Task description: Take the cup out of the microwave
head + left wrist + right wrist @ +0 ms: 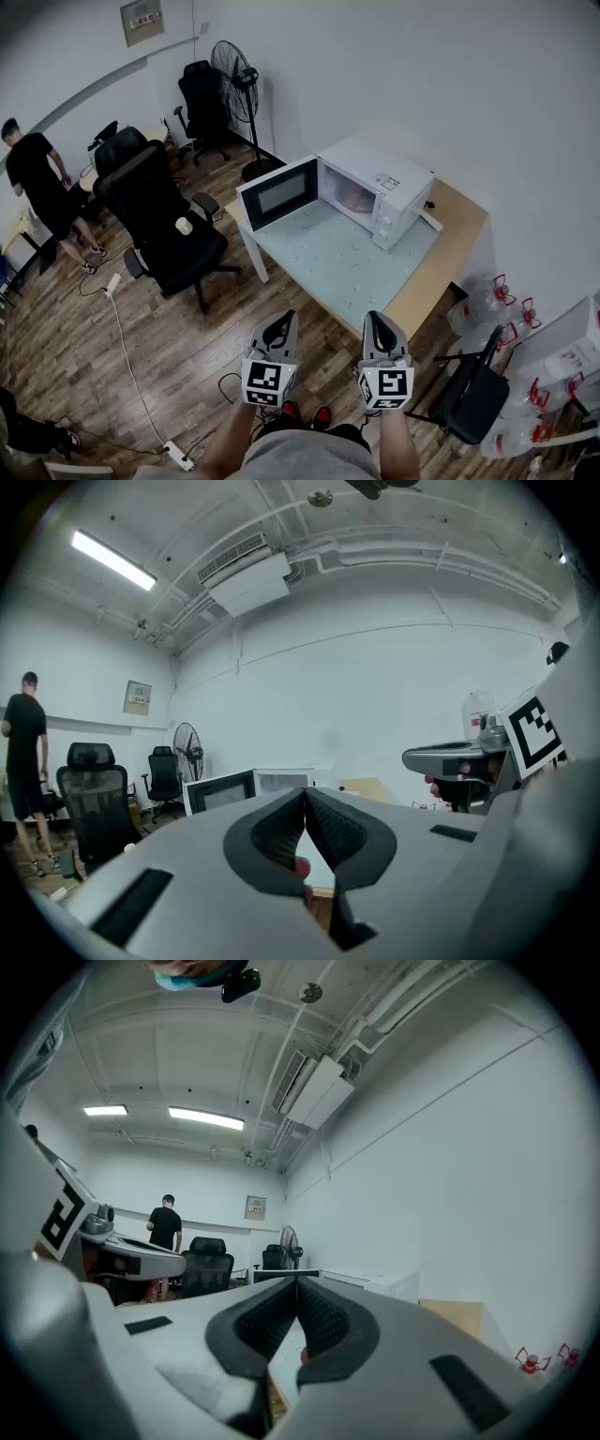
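Observation:
A white microwave (382, 185) stands on the table (427, 281) with its door (277, 192) swung open to the left. Inside the cavity a pale pinkish shape (352, 198) shows; I cannot tell whether it is the cup. A small white cup (184, 226) sits on the black chair's seat. My left gripper (279, 325) and right gripper (377, 323) hover side by side short of the table's near edge, both shut and empty. The left gripper view shows the left gripper (305, 795) pointing at the microwave (281, 781). In the right gripper view the right gripper (297, 1284) has its jaws closed.
A black office chair (155, 211) stands left of the table, with a floor fan (238, 75) behind it. Several water jugs (487, 305) and a folding chair (473, 394) sit at the right. A person (37, 183) stands far left. A cable and power strip (178, 456) lie on the floor.

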